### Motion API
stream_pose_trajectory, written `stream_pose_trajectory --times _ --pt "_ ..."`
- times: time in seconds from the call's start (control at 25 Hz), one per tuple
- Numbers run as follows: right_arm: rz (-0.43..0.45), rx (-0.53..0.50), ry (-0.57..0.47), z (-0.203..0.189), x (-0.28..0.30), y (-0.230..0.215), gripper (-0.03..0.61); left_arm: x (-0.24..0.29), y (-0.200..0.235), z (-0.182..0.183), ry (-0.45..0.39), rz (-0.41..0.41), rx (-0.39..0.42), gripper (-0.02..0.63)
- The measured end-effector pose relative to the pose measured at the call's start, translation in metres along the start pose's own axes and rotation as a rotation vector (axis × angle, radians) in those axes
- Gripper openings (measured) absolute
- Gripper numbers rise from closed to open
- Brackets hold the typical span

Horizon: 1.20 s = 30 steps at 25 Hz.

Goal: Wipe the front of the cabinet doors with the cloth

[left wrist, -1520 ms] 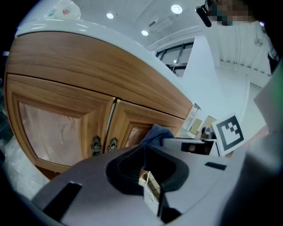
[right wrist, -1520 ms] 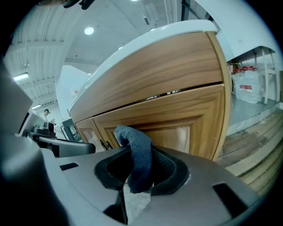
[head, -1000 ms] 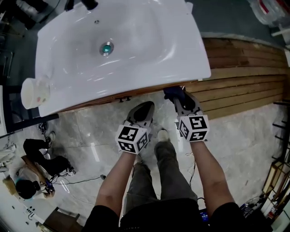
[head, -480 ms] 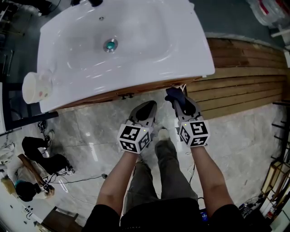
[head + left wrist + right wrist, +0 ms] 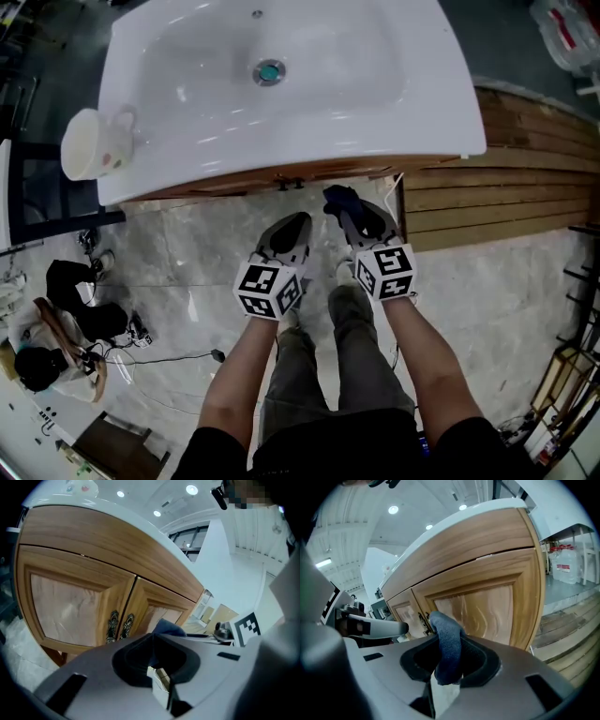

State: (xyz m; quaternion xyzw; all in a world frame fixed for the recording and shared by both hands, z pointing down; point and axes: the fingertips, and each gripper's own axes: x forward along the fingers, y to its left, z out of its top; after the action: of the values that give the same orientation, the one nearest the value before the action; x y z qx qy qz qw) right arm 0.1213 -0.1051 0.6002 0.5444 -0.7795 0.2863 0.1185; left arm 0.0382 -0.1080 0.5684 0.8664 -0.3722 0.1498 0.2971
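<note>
The pale marble floor (image 5: 169, 253) fills the lower half of the head view. Wooden planks (image 5: 506, 197) lie along its right edge. The white washbasin (image 5: 328, 103) spans the top of that frame. Below its front rim is the wooden cabinet (image 5: 487, 602), with two panelled doors that meet at a pair of ornate dark handles (image 5: 119, 625).

The left tool (image 5: 286, 234) is at the frame's centre with its tip toward the cabinet. Its jaws are closed together with nothing between them, and it is short of the doors. The right tool (image 5: 352, 211) is just to its right and nearer the cabinet. It is clenched on the dark blue cloth (image 5: 447, 648).

The cloth's long axis runs along the jaws. Its free end rises past the tips toward the right-hand door, near the handles, and whether it touches the wood cannot be told.

A cream mug (image 5: 94, 145) lies on its side at the basin's left end. At the far right of the right gripper view are clear bottles (image 5: 567, 564) with red-and-white labels, the print too small to read.
</note>
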Motion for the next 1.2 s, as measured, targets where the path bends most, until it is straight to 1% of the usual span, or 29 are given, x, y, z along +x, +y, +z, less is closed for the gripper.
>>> stream_pose_trajectory --times 0.2,0.44,0.64,0.92,1.2 --pt "0.05 -0.029 0.031 -0.01 0.029 0.021 0.11 -0.016 0.021 -0.005 -0.006 0.045 -0.012 0.02" --pt "0.056 0.005 0.05 -0.018 0.055 0.023 0.11 -0.024 0.038 -0.011 -0.001 0.075 -0.026 0.02" --pt "0.063 -0.038 0.073 -0.023 0.071 0.024 0.11 -0.021 0.047 -0.013 0.001 0.094 -0.034 0.02" --pt "0.059 -0.085 0.071 -0.018 0.07 0.008 0.11 -0.004 0.035 -0.017 0.022 0.073 -0.029 0.02" --pt "0.006 -0.07 0.065 -0.015 0.052 -0.032 0.11 0.026 0.016 -0.007 0.03 0.037 -0.007 0.02"
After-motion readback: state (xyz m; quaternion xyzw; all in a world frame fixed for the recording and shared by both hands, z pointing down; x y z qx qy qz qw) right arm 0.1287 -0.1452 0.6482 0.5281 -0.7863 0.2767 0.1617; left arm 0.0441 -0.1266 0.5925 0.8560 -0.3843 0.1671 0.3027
